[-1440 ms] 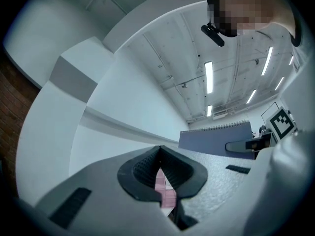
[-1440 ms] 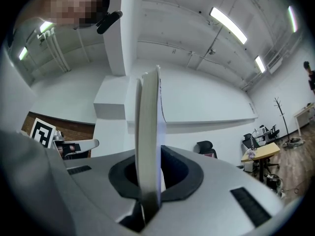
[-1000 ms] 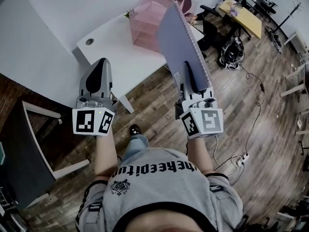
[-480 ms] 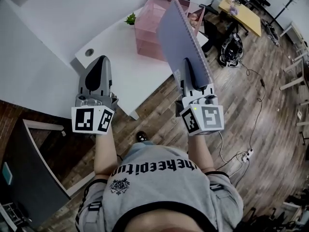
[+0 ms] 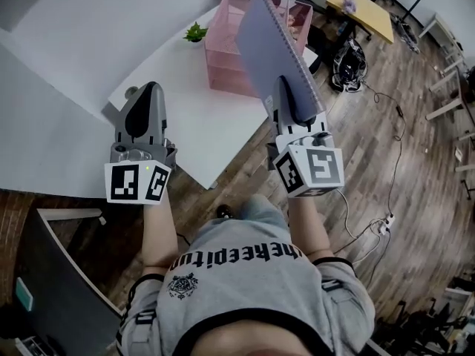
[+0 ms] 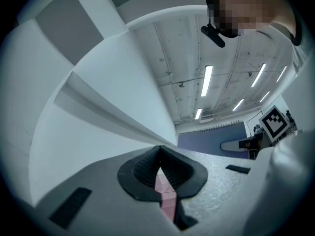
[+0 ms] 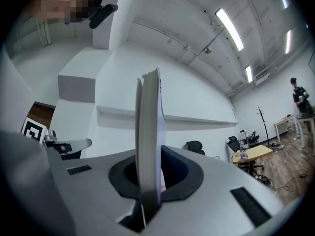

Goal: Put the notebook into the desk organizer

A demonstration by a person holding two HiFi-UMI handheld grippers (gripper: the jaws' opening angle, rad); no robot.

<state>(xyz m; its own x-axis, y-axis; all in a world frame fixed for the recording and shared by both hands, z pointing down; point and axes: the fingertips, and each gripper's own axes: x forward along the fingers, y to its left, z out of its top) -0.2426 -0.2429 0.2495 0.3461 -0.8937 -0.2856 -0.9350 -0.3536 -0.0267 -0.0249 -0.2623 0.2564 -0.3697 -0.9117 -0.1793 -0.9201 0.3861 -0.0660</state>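
A grey-blue spiral-bound notebook [image 5: 271, 50] stands upright and tilted, its lower edge clamped in my right gripper [image 5: 286, 99]. In the head view its top overlaps the pink translucent desk organizer [image 5: 226, 61] on the white desk [image 5: 185, 124]. The right gripper view shows the notebook [image 7: 147, 132] edge-on, with the right gripper [image 7: 150, 183] shut on it. My left gripper [image 5: 146, 95] hovers over the desk's near left part, shut and holding nothing. In the left gripper view the left gripper [image 6: 160, 173] shows a pink sliver through its slit, and the notebook [image 6: 209, 141] is at the right.
A small green plant [image 5: 195, 32] sits on the desk left of the organizer. A yellow table [image 5: 365, 7], a black bag [image 5: 349, 54] and a cable with a power strip [image 5: 386, 221] are on the wooden floor at right. A dark panel [image 5: 52, 280] stands at lower left.
The desk and organizer have come closer and shifted left in the head view. The notebook's top now overlaps the organizer. Both grippers keep their states.
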